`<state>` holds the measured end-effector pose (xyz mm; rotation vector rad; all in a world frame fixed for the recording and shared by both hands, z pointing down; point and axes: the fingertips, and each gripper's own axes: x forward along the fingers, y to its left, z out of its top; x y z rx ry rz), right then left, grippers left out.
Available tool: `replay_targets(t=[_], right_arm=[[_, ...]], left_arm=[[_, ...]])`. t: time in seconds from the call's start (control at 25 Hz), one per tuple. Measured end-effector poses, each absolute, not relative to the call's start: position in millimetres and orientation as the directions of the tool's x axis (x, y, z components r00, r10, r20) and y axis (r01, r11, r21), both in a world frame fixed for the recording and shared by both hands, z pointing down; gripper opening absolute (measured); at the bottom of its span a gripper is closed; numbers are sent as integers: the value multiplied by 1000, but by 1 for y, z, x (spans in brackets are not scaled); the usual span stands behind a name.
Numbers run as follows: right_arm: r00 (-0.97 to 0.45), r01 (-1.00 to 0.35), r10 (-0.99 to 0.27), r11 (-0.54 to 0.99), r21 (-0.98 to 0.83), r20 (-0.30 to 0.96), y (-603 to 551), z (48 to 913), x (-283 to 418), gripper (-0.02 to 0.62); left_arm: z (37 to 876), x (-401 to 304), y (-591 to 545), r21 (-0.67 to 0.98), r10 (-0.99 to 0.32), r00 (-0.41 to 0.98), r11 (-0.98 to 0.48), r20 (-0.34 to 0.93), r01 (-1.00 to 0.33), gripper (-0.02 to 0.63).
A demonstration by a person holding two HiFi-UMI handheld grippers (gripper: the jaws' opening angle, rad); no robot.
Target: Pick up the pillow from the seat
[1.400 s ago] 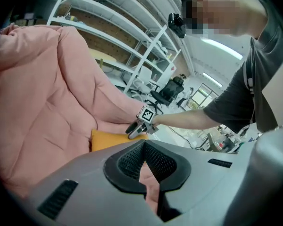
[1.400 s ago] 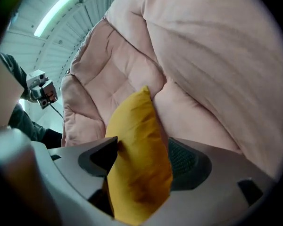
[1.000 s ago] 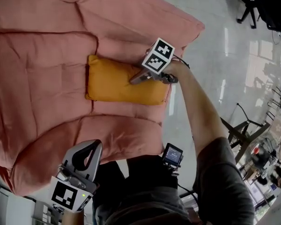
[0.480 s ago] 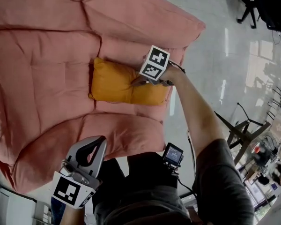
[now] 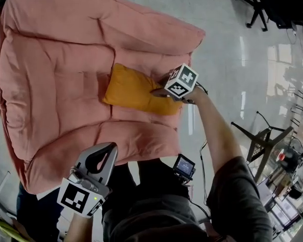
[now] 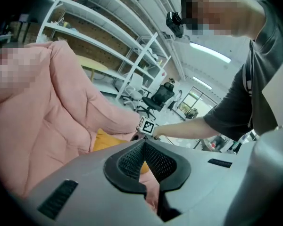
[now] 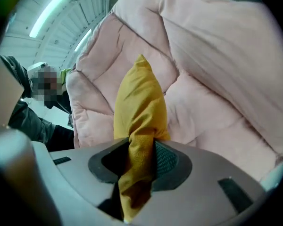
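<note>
— Where is the pillow [image 5: 136,91] just now?

— At the middle of the pink seat [image 5: 55,74], in the hollow between its padded rolls. The edge of it nearest the seat's open side is bunched up in the right gripper [image 5: 161,91].

— So those jaws have hold of it?

— Yes. They have just been closing, and the orange cloth is pinched between the pads, a fold of it hanging out behind them. Whether the rest has come clear of the seat, I can't tell.

— And the left gripper [image 5: 105,153]?

— By the seat's near roll, well apart from the pillow. Its jaws are clenched together at the tips with nothing in them; only the seat's pink padding shows through the slit behind.
</note>
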<state>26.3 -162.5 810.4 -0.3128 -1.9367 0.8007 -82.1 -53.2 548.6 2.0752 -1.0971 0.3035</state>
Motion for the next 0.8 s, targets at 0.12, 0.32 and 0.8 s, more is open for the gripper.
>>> replay_targets(t=[0.12, 0.32, 0.8], right_arm=[[-594, -170, 439, 750, -639, 674, -169, 770, 20, 130], [-743, -220, 271, 765, -606, 612, -177, 683, 7, 131], [-925, -293, -73, 760, -581, 372, -168, 470, 20, 132]], left_arm=[[525, -87, -47, 488, -619, 606, -377, 500, -787, -1], [475, -96, -46, 421, -636, 611, -447, 471, -789, 0], [338, -94, -41, 269, -682, 631, -572, 368, -775, -1]])
